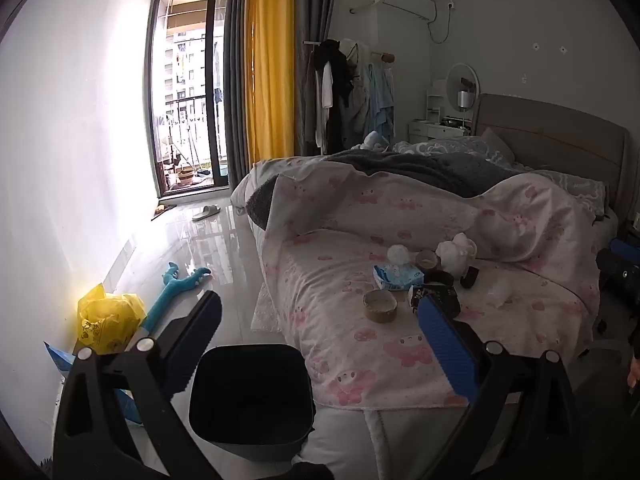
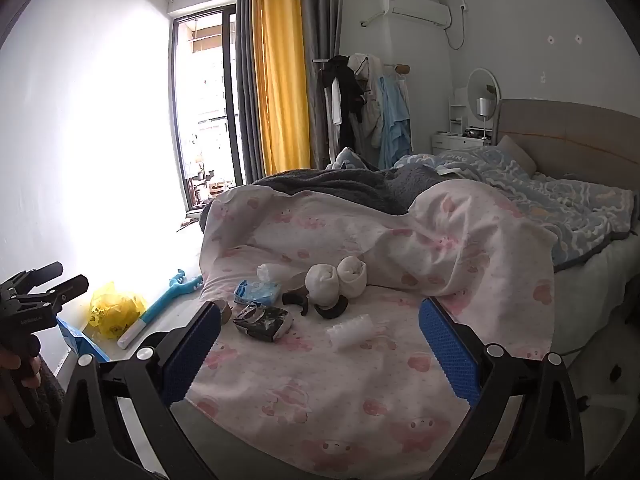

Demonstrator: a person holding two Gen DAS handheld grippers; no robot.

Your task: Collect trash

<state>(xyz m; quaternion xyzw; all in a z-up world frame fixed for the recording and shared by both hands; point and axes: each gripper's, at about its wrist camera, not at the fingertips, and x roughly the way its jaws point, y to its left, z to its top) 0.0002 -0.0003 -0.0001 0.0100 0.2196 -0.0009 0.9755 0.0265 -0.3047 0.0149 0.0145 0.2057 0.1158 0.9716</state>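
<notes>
Trash lies on the pink-patterned sheet (image 2: 328, 384) at the foot of the bed: a blue tissue pack (image 2: 257, 292), a dark crumpled carton (image 2: 262, 322), a clear plastic piece (image 2: 352, 330), white paper wads (image 2: 336, 280), dark curved scraps (image 2: 332, 310) and a tape roll (image 1: 380, 305). A dark empty bin (image 1: 252, 400) stands on the floor beside the bed. My left gripper (image 1: 320, 344) is open above the bin and bed edge, empty. My right gripper (image 2: 320, 348) is open over the sheet, just short of the trash, empty.
A yellow plastic bag (image 1: 106, 316), a blue toy stick (image 1: 176, 292) and a blue box (image 2: 80, 342) lie by the left wall. A slipper (image 1: 206, 212) lies near the balcony door. Blankets are heaped further up the bed.
</notes>
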